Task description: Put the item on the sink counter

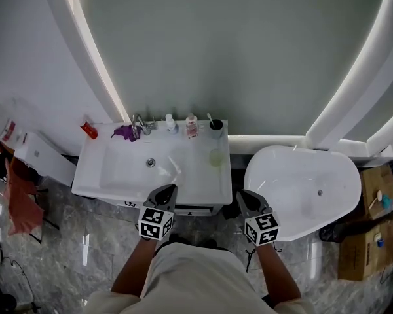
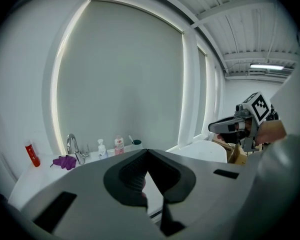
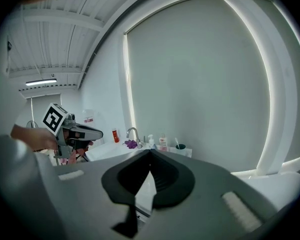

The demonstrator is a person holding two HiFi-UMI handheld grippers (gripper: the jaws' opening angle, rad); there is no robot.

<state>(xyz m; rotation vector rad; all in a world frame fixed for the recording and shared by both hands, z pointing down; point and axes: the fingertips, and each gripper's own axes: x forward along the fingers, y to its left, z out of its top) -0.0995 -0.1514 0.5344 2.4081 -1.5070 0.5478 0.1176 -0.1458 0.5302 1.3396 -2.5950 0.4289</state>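
The white sink counter (image 1: 203,182) stands in front of me, its basin (image 1: 141,165) left of centre. Along its back edge stand a red tube (image 1: 88,129), a purple cloth (image 1: 124,132), the faucet (image 1: 141,124), a small white bottle (image 1: 171,122), a pink-labelled bottle (image 1: 192,126) and a dark cup (image 1: 215,128) with a toothbrush. My left gripper (image 1: 169,188) hovers at the counter's front edge, shut, with nothing in it. My right gripper (image 1: 241,195) hangs just right of the counter, jaw tips together and empty. The same items show as the red tube (image 2: 32,154) and the cup (image 3: 180,147).
A white bathtub (image 1: 308,188) fills the right side, close to the counter. Cardboard boxes (image 1: 380,201) sit at the far right. A white box (image 1: 42,156) and a red cloth (image 1: 19,198) are at the left. Grey marble floor (image 1: 85,254) lies below.
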